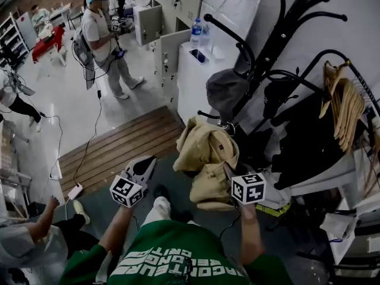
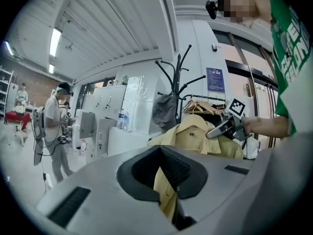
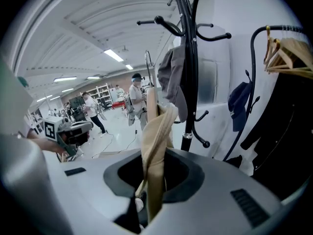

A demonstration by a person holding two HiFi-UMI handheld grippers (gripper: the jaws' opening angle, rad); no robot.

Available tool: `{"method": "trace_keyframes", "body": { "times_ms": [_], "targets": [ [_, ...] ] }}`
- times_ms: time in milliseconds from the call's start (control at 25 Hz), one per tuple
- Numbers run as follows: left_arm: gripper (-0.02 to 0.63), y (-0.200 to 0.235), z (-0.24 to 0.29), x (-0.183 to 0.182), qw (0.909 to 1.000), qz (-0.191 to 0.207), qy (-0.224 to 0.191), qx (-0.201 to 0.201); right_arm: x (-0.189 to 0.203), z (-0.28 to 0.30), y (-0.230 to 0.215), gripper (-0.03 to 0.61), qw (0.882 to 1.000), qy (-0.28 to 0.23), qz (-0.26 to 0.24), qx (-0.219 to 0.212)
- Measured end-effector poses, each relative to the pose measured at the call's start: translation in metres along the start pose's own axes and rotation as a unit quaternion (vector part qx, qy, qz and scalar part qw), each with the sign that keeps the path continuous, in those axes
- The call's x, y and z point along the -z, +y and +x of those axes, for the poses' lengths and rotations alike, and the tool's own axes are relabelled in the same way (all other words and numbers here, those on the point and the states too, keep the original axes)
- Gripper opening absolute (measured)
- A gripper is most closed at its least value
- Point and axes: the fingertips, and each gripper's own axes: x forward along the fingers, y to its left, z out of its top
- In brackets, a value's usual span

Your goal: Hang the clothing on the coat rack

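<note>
A tan jacket (image 1: 205, 153) hangs bunched between my grippers, just in front of the black coat rack (image 1: 270, 52). My right gripper (image 1: 228, 172) is shut on a fold of the jacket (image 3: 155, 146), which rises out of its jaws beside the rack's pole (image 3: 191, 82). The left gripper view shows the right gripper (image 2: 211, 132) holding the jacket (image 2: 195, 136) near the collar. My left gripper (image 1: 152, 161) stands to the jacket's left, and floor shows between them. Tan cloth (image 2: 165, 187) shows in the gap of its jaws, but whether it is gripped is unclear.
A grey garment (image 1: 225, 91) and a dark cap (image 1: 276, 91) hang on the rack's lower hooks. Wooden hangers (image 1: 344, 105) and dark clothes (image 1: 309, 135) fill a rail at the right. A white cabinet (image 1: 190, 76) carries a bottle (image 1: 196, 31). A person (image 1: 104, 40) stands behind.
</note>
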Motion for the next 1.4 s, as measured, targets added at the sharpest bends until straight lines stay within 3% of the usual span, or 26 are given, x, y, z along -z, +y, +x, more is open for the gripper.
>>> {"method": "trace_keyframes", "body": {
  "times_ms": [400, 640, 1400],
  "targets": [
    [0.005, -0.013, 0.011, -0.003, 0.9998, -0.004, -0.007, 0.020, -0.083, -0.060, -0.006, 0.080, 0.998, -0.018, -0.052, -0.028],
    [0.005, -0.020, 0.013, -0.004, 0.9996, -0.004, -0.010, 0.026, -0.113, -0.072, -0.025, 0.080, 0.997, -0.032, -0.059, -0.036],
    [0.005, -0.020, 0.015, -0.001, 0.9998, -0.003, 0.001, 0.019, -0.109, -0.018, -0.052, 0.080, 0.998, -0.006, -0.034, -0.048]
  ]
}}
